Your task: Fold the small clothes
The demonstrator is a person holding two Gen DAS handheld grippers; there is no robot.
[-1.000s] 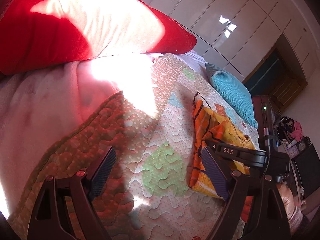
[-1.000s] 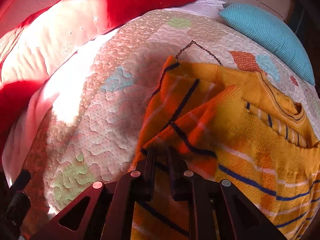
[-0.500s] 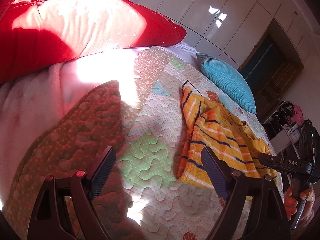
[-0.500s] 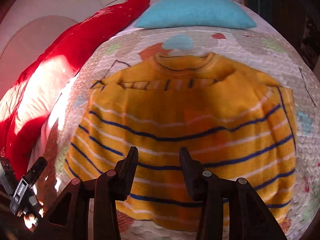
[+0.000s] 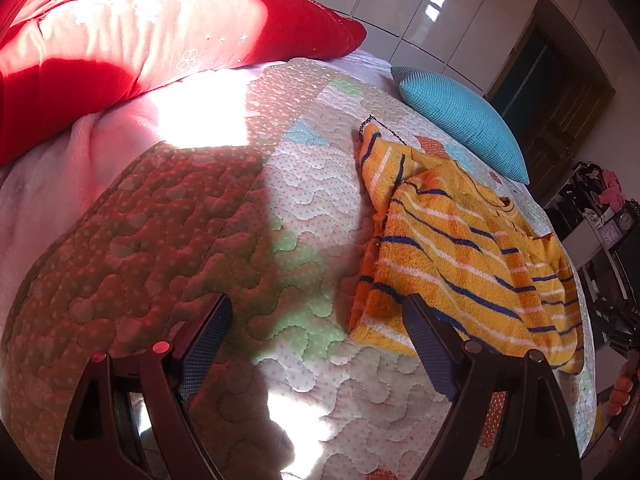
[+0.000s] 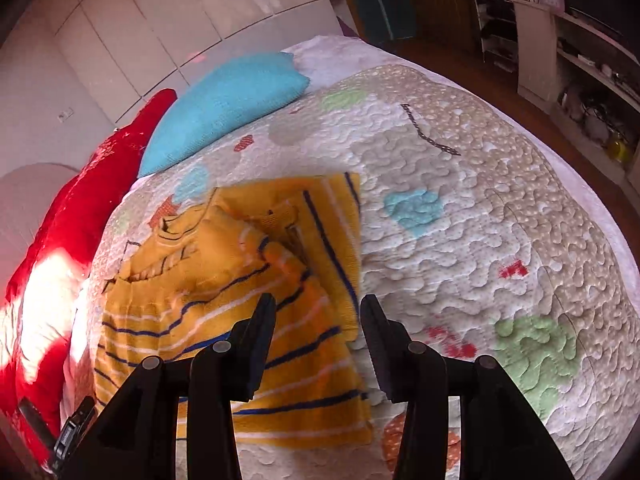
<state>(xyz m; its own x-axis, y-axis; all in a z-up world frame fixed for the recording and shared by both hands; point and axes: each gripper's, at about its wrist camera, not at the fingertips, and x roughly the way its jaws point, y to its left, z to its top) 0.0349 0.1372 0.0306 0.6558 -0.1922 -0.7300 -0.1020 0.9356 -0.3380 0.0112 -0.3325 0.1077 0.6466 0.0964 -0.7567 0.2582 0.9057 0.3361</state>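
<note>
The right hand-held gripper [image 6: 318, 330], jaws just opened and empty, has let go of the striped sweater's [image 6: 224, 308] folded sleeve; left hand-held gripper [image 5: 316, 344] hovers open.

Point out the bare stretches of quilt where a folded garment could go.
Free: the patterned quilt right of the yellow striped knitted sweater, and in the left view the stretch between it and the red pillow. Crowded: around the turquoise knitted cushion.

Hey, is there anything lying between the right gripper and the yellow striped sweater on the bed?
Nothing visible. The right gripper hangs open just above the sweater, its jaws having just been opening, nothing between them. Only bare quilt surrounds it.
</note>
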